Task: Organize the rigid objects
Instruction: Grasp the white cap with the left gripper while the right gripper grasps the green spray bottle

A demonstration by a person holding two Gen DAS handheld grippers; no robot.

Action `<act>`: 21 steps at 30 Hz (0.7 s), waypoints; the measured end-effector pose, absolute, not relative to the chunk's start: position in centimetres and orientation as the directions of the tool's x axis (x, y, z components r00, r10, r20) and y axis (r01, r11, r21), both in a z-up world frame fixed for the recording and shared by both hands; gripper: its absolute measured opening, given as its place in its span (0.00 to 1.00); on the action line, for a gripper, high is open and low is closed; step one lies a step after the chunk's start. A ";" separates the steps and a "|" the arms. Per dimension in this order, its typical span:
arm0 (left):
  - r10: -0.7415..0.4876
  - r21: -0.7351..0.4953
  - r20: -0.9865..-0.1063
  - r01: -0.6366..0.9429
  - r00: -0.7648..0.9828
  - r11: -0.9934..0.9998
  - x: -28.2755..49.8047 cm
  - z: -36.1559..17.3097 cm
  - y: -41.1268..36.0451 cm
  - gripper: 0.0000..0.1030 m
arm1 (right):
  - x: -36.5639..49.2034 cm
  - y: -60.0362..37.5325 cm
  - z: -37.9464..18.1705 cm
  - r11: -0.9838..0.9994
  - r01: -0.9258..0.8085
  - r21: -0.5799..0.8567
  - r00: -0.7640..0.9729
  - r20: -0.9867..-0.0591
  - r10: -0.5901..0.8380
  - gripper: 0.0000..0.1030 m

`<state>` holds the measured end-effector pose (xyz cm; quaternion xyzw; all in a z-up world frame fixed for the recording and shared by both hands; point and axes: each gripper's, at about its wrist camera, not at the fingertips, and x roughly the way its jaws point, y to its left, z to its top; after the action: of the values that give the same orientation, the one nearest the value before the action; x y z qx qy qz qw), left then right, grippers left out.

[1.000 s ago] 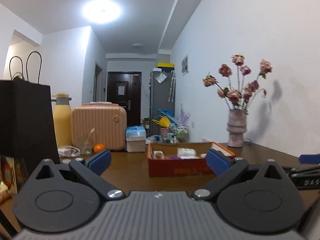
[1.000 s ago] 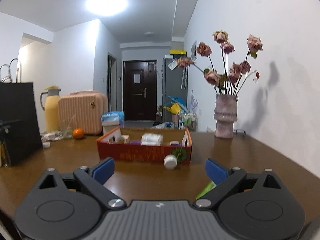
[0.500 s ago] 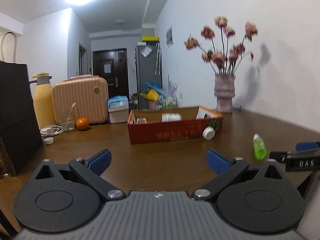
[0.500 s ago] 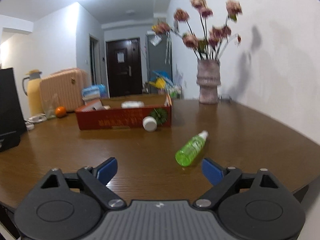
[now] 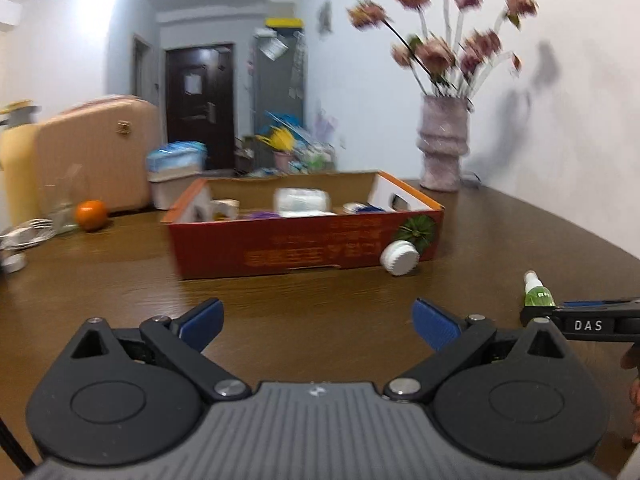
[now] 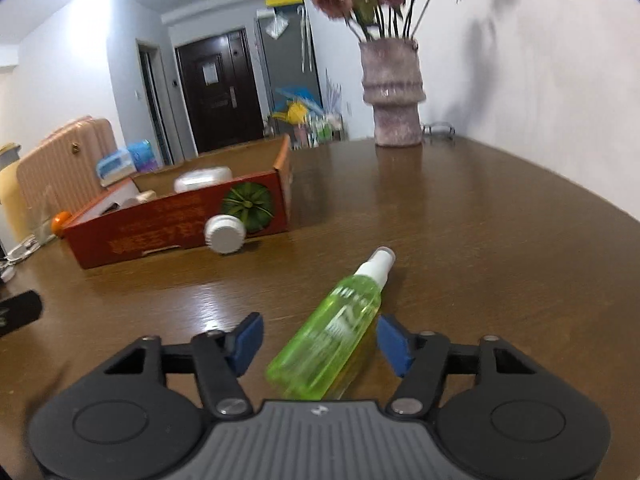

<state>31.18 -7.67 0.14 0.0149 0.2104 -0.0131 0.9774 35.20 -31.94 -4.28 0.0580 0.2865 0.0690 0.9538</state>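
Observation:
A green spray bottle lies on the brown table, white nozzle pointing away. My right gripper straddles its body. The jaws are closing, the right pad is almost at the bottle and a gap remains at the left pad. The same bottle shows at the far right of the left wrist view. My left gripper hangs open over bare table with nothing between its fingers. Ahead stands a red cardboard box holding several small items, with a white-capped jar lying against its front.
A ribbed vase of dried flowers stands at the back right by the wall. Left of the box are an orange, a pink suitcase, a yellow flask and a coiled cable. The table edge curves round on the right.
Both grippers came forward and down towards the table. The right one reached around the green bottle and its jaws narrowed. The left one stayed open.

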 end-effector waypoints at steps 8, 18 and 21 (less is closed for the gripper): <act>-0.074 0.039 -0.473 0.105 0.878 0.994 41.5 -1.7 -12.9 0.83 | 41.3 -32.5 -4.2 0.977 -0.182 0.115 0.784 -0.582 0.215 0.30; -0.083 -0.105 -0.533 0.031 0.842 0.994 48.9 -3.6 -14.5 0.40 | 45.4 -32.9 -4.9 0.967 -0.211 0.139 0.778 -0.575 0.253 0.30; -0.098 -0.107 -0.530 0.048 0.842 0.993 49.1 -3.7 -15.0 0.40 | 45.4 -32.7 -4.9 0.967 -0.214 0.135 0.778 -0.575 0.253 0.30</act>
<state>49.11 -14.97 -3.72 -0.0447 0.2782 -0.0379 0.9587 45.42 -32.72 -4.86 0.0309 0.3094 0.1239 0.9423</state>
